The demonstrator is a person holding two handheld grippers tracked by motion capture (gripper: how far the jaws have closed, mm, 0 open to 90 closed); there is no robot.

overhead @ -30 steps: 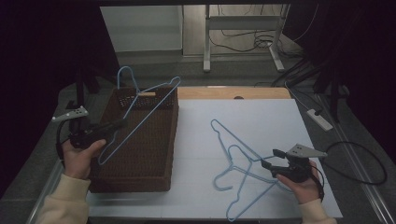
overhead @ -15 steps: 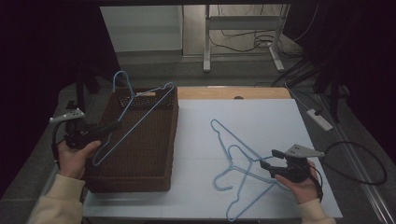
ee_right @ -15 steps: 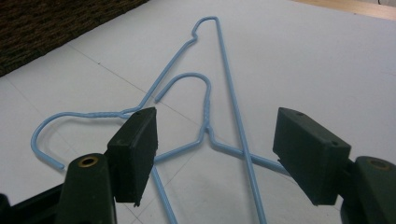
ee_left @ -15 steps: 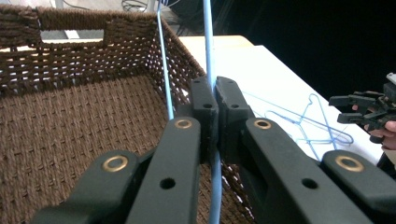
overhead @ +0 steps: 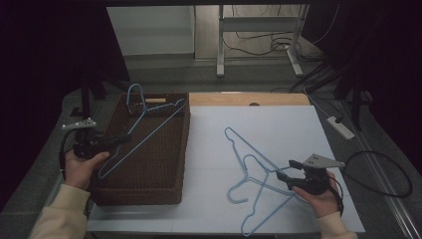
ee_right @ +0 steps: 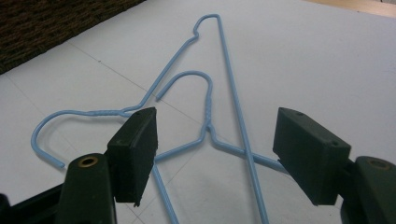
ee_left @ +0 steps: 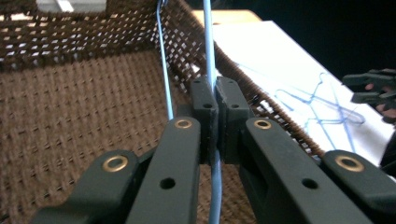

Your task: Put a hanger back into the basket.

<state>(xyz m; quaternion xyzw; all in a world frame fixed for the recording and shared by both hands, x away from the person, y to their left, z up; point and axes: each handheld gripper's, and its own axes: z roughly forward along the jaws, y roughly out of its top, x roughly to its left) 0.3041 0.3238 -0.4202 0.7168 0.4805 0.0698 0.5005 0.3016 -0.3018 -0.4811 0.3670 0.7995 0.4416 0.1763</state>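
Our left gripper (overhead: pixel 119 140) pinched a blue hanger (overhead: pixel 149 127) over the basket (overhead: pixel 149 196). Our right gripper (ee_right: pixel 215 154) stood wide open above two hangers (ee_right: pixel 210 107) on the table (overhead: pixel 278 124).

From the high view you look forward and down over your own forearms at the whole white table (overhead: pixel 278 129), with the brown basket (overhead: pixel 149 191) on the left and floor cables beyond.

The left gripper view sits close behind your left gripper (ee_left: pixel 215 100) and faces along it into the basket (ee_left: pixel 70 116), its weave near enough to count. Past the basket's rim it catches the white table (ee_left: pixel 289 60) and the crossed blue hangers (ee_left: pixel 322 100).

The right gripper view rides low on your right gripper (ee_right: pixel 215 140), very near the table (ee_right: pixel 327 56), looking across those same hangers (ee_right: pixel 208 107) toward the basket (ee_right: pixel 42 23). All three views share the hangers and basket.
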